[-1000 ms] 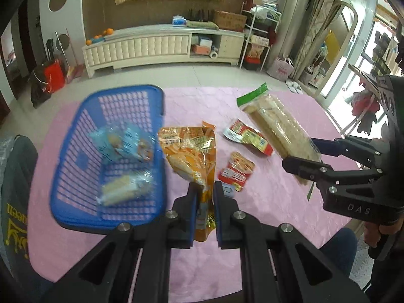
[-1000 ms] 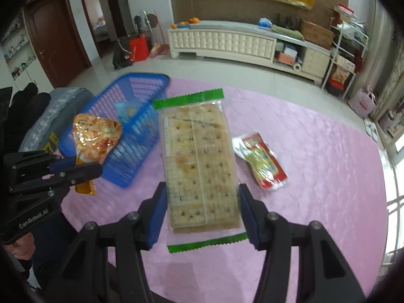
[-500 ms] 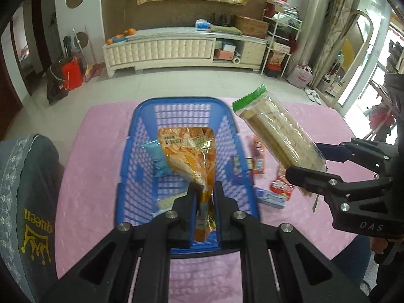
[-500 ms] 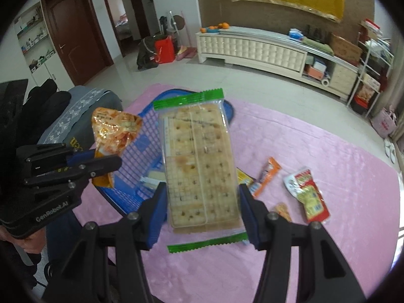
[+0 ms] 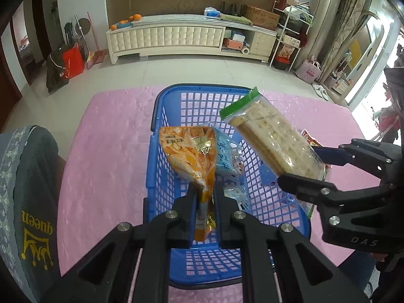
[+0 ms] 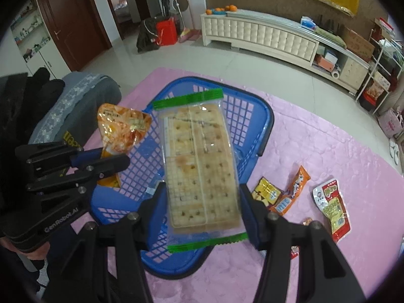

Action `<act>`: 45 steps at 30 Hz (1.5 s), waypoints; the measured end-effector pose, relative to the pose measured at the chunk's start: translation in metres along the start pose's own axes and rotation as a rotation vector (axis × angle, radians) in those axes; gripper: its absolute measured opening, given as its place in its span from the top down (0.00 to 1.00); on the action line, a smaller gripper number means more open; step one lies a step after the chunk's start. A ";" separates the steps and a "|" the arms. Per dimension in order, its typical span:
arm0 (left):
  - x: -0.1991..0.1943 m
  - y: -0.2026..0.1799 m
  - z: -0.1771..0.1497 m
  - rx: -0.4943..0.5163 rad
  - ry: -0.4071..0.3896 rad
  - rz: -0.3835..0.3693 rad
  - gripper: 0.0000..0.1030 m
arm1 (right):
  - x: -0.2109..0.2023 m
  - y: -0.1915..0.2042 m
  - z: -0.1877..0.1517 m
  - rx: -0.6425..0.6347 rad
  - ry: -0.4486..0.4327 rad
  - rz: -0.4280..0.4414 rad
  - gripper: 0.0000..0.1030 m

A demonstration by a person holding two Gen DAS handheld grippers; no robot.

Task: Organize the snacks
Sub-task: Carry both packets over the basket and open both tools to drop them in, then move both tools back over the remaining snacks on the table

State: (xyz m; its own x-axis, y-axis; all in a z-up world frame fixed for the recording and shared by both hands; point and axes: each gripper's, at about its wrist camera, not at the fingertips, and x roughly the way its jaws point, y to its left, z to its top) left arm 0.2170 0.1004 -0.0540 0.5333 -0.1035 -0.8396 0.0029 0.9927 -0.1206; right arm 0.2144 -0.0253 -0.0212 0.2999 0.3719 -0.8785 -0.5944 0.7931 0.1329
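A blue plastic basket stands on the pink tablecloth. My left gripper is shut on the bottom seam of an orange snack bag, which hangs above the basket. My right gripper is shut on a clear cracker pack with green ends, held over the basket's right side. A light blue packet lies inside the basket, partly hidden behind the orange bag.
Loose snacks lie on the cloth right of the basket: a yellow packet, an orange stick pack and a red packet. A grey cushioned chair stands at the left table edge. Beyond are tiled floor and a white sideboard.
Both grippers have carried their packs leftward from over the cloth to above the basket. The basket now sits centred under them, and the loose snacks lie off to the right.
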 end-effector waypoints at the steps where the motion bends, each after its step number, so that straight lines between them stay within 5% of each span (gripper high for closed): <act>1: 0.001 0.001 -0.001 -0.001 0.001 -0.004 0.89 | 0.002 0.001 0.000 -0.001 0.007 -0.002 0.42; 9: 0.002 0.005 -0.003 -0.023 -0.007 0.017 0.59 | 0.011 0.006 0.001 -0.043 0.011 -0.007 0.39; 13: -0.005 -0.002 -0.004 0.015 -0.019 0.041 0.45 | 0.001 -0.002 0.000 -0.021 -0.029 -0.021 0.22; 17: -0.018 -0.013 -0.006 0.047 -0.057 0.037 0.28 | -0.011 -0.012 -0.004 -0.006 -0.043 -0.033 0.20; 30: -0.051 -0.077 -0.006 0.149 -0.136 0.021 0.25 | -0.074 -0.053 -0.039 0.058 -0.126 -0.038 0.20; 45: -0.037 -0.181 0.007 0.255 -0.144 -0.010 0.25 | -0.121 -0.140 -0.087 0.150 -0.172 -0.078 0.20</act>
State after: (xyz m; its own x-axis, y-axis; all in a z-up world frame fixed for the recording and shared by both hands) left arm 0.2028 -0.0748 0.0023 0.6467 -0.1212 -0.7531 0.2114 0.9771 0.0243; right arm 0.1967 -0.2236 0.0263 0.4708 0.3733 -0.7994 -0.4508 0.8806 0.1457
